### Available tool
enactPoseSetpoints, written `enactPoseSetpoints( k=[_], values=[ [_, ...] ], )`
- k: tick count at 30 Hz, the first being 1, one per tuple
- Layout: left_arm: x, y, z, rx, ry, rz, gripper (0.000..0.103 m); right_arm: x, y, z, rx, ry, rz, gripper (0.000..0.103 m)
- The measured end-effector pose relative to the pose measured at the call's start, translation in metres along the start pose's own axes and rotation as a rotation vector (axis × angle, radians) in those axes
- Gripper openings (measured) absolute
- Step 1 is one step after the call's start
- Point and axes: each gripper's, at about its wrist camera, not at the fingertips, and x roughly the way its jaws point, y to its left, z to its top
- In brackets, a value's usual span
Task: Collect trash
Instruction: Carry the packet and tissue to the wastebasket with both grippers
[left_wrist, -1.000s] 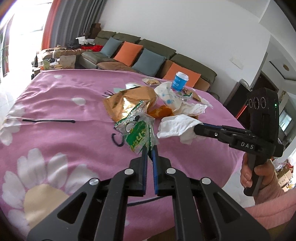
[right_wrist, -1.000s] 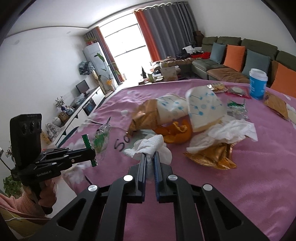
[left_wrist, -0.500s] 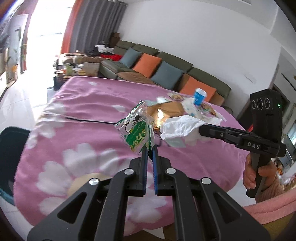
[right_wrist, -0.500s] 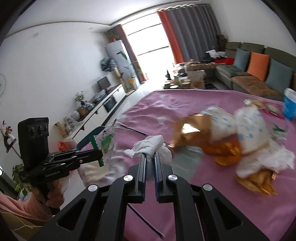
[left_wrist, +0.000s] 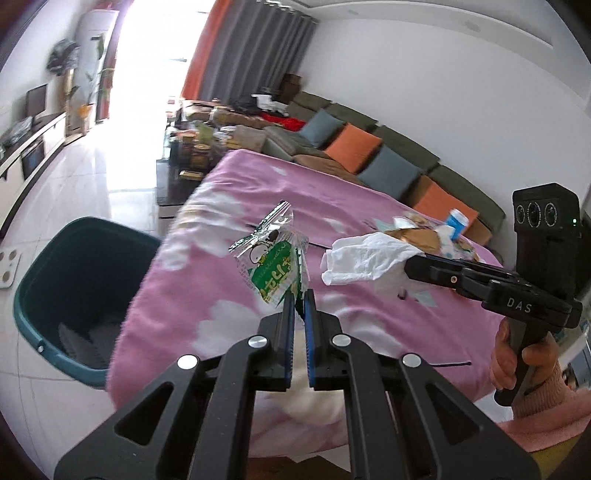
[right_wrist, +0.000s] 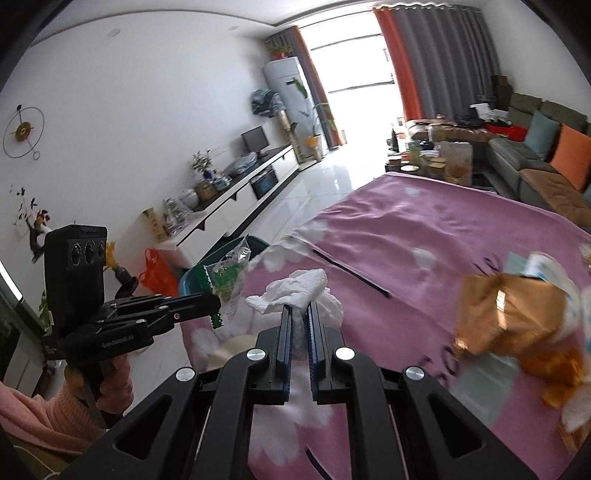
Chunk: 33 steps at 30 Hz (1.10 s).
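A crinkly green-and-clear plastic snack wrapper (left_wrist: 275, 258) was pinched at its lower edge by the left gripper (left_wrist: 299, 295), centre frame; a soft, light white tissue wad (right_wrist: 295, 291) was clamped by the right gripper (right_wrist: 298, 308).

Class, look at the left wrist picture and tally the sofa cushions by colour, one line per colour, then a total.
Orange cushions: 2
Blue-grey cushions: 2
Total: 4
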Motion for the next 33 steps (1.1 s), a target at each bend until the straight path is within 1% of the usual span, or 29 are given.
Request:
enactPoseSetpoints(
  k=[7,14,19,24,28,33],
  values=[
    [-0.017,0.034,0.004,-0.049,-0.038,0.083,0.006,0.030,0.025,0.020,-0.069,0.024,0.045,0.007],
    [-0.033,0.073,0.005,-0.115,-0.066,0.171,0.006,0.063,0.046,0.039,-0.107,0.051,0.086,0.007],
    [-0.041,0.091,0.005,-0.146,-0.075,0.226,0.006,0.083,0.058,0.049,-0.130,0.069,0.109,0.007],
    [-0.044,0.104,0.005,-0.169,-0.073,0.261,0.006,0.100,0.071,0.059,-0.151,0.083,0.122,0.007],
    [-0.037,0.114,0.006,-0.190,-0.066,0.282,0.006,0.118,0.084,0.066,-0.164,0.103,0.135,0.007],
    [-0.034,0.127,0.002,-0.214,-0.053,0.306,0.006,0.142,0.093,0.072,-0.155,0.132,0.152,0.007]
  ],
)
